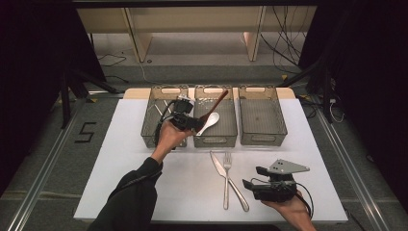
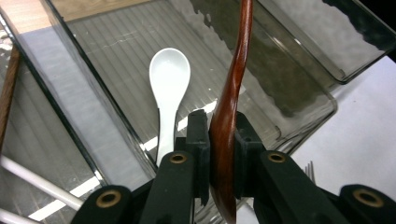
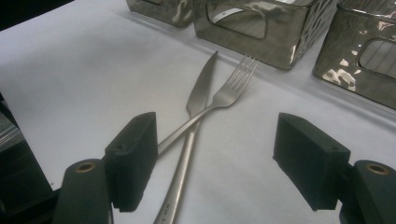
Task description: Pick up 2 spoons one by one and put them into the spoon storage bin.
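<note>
White worktop (image 1: 144, 192) was observed carrying three clear bins (image 1: 262, 122) in a row along its far edge; a knife (image 1: 219, 165) and fork (image 1: 226, 180) lay crossed near the front.

Your left gripper (image 1: 188, 120) reached forward on an outstretched, dark-sleeved arm, its jaws clamped tight. Your right gripper (image 1: 255, 177) sat low and near you, cradled in your hand (image 1: 288, 208), jaws spread wide.

A white tabletop (image 1: 144, 192) is standing on a grey carpeted floor (image 1: 192, 72), with black curtains (image 1: 29, 72) hanging at both sides. Pale wooden furniture (image 1: 192, 21) is standing behind, and loose cables (image 1: 284, 43) are trailing across the floor beside a taped "5" mark (image 1: 85, 132).
</note>
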### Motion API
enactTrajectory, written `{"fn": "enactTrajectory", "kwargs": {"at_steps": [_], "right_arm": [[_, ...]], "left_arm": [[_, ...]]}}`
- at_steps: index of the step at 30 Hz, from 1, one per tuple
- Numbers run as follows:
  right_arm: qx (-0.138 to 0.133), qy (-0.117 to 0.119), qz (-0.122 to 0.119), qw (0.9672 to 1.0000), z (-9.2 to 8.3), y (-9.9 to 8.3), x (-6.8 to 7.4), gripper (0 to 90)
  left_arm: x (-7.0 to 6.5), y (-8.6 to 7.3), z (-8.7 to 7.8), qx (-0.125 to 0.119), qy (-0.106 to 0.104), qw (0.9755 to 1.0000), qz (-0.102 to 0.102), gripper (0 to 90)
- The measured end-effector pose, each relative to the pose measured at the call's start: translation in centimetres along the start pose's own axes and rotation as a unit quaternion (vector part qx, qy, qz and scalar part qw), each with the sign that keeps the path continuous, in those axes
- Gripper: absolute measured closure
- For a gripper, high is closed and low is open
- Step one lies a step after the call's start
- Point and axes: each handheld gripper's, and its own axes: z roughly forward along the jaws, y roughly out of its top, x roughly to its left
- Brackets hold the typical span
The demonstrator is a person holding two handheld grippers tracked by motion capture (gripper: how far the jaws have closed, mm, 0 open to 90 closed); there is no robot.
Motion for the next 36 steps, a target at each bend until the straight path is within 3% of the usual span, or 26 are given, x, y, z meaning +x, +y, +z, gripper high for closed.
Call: {"fn": "enactTrajectory", "kwargs": {"at_steps": [12, 14, 19, 26, 36], "right_arm": [[-0.002, 0.001, 0.000, 1.0000, 0.0, 0.0, 0.0, 31.3], [-0.001, 0.000, 0.000, 1.0000, 0.0, 0.0, 0.0, 31.3], [-0.001, 0.000, 0.003, 1.0000, -0.1, 0.0, 0.0, 31.3], [-0.001, -0.001, 0.001, 1.0000, 0.0, 0.0, 0.0, 31.3], [0.006, -0.005, 0.003, 1.0000, 0.1, 0.2, 0.3, 31.2]], "left_arm": [[0.1, 0.0, 1.3, 0.012, 0.013, 0.9997, -0.017, 79.2], [0.2, 0.0, 1.5, 0.019, 0.006, 0.9995, -0.026, 69.2], [0.1, 0.2, 0.9, 0.006, 0.009, 0.9992, -0.038, 45.0], [-0.4, -0.2, -0.8, 0.006, -0.024, 0.9994, -0.026, 35.2], [-0.6, -2.7, -3.6, -0.004, -0.054, 0.9985, -0.006, 26.0]]}}
